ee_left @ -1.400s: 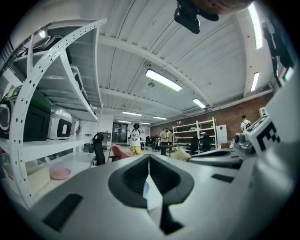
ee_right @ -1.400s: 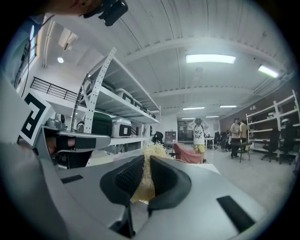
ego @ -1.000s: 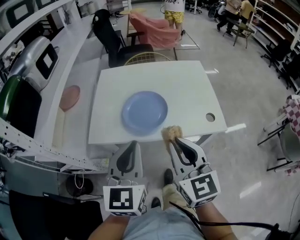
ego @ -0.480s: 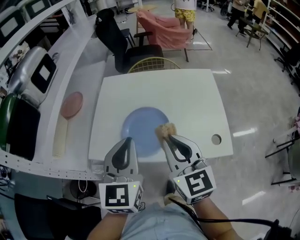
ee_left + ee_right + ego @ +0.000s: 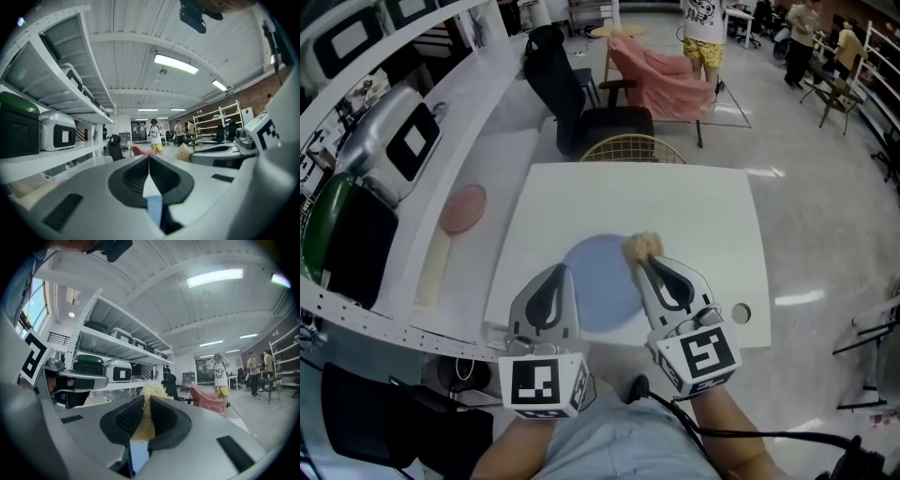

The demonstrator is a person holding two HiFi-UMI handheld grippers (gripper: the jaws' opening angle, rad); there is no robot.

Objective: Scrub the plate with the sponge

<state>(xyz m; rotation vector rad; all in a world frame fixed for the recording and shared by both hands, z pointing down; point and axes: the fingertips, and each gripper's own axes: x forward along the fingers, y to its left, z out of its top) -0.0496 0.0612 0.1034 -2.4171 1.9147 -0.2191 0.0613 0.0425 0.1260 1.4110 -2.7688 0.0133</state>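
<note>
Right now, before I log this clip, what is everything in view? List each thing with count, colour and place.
table: one, white, centre.
plate: one, blue, near edge of the table.
sponge: one, yellowish, over the plate's far right rim.
round-headed tool: one, pink with cream handle, side counter on the left.
cases: two, silver and green-topped black, far left.
wire chair: one, gold, behind the table.
office chair: one, black, beyond it.
armchair: one, pink, at the back.
people: several, far floor.
left gripper: grey, jaws closed on nothing, over the plate's left edge.
right gripper: grey, clamped on the sponge.
</note>
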